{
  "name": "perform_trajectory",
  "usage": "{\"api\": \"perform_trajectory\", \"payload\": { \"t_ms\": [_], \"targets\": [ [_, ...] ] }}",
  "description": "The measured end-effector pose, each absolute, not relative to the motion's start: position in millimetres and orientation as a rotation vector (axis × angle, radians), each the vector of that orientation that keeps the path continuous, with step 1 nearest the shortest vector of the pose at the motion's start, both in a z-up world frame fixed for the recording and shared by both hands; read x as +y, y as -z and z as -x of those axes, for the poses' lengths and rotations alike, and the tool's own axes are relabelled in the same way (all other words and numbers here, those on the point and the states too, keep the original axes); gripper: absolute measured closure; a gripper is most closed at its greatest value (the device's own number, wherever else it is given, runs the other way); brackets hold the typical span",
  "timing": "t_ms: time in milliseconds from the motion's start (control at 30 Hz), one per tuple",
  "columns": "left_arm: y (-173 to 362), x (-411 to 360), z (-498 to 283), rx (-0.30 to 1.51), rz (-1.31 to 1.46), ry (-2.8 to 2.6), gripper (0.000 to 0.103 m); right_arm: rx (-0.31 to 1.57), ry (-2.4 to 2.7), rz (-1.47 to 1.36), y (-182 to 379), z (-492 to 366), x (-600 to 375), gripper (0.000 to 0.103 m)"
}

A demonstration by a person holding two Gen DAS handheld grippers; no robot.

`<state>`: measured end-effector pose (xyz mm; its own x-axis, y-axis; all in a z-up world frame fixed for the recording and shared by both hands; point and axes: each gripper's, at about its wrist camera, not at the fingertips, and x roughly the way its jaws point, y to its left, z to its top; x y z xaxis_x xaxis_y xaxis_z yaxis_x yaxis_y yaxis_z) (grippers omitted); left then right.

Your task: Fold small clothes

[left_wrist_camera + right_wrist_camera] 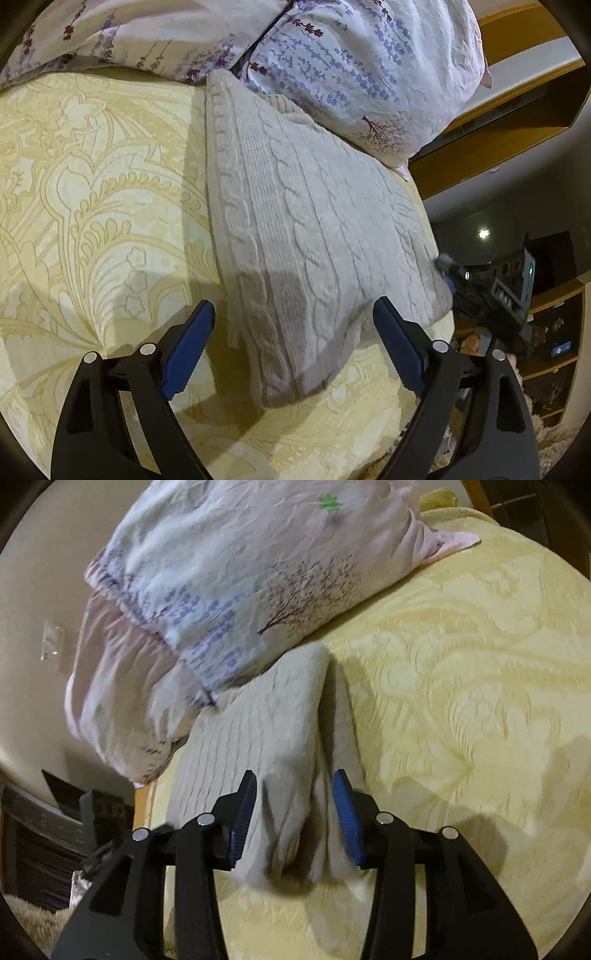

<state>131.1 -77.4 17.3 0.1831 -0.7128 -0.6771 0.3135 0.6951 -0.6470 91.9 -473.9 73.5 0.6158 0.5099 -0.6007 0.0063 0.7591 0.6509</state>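
Looking along the left gripper (293, 325), its two blue-padded black fingers are seen spread wide, with nothing pressed between them. A cream cable-knit sweater (306, 229), folded into a long flat panel, is laid on a pale yellow bedspread with a raised leaf pattern (92, 206). The near hem of the sweater is seen between the two pads, but neither pad is pressed on it. The far end of the sweater is tucked against a white pillow printed with blue and purple flower sprigs (354, 70). At the right edge of this view, the right gripper (448, 267) is seen at the sweater's right border, at the edge of the bed; whether cloth is touched there cannot be told from this view. Wooden shelving (517, 122) is visible beyond the bed.

From the right wrist view, which is blurred, the right gripper (295, 812) is seen with its jaws parted. A bunched fold of the sweater (266, 746) is seen between the blue pads, yet a gap is visible on the left side, so the cloth is not clamped. The sweater is spread from the gripper towards the flowered pillow (236, 572), on the same yellow bedspread (461, 672).
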Motion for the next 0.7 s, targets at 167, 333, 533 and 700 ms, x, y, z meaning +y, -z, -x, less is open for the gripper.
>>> {"api": "perform_trajectory", "payload": {
  "t_ms": [167,333,533,700],
  "targets": [
    [-17.8,-84.8,-128.8,1.189,0.360,0.763,0.021,0.908,-0.321,-0.593,-65.1,-80.1,-455.6,0.092],
    [-16.4,-92.1,-126.3,1.204,0.288,0.753,0.021,0.807,-0.250,-0.483,-84.7,-65.5,-452.6,0.095],
    [-20.4,-94.2,-124.3,1.197,0.235,0.752,0.021,0.921,-0.139,-0.362,-58.9,-66.4,-453.4,0.095],
    [-29.2,-94.9,-128.2,1.199,0.259,0.783,0.021,0.909,-0.198,-0.414,-61.5,-68.6,-457.9,0.088]
  ]
}}
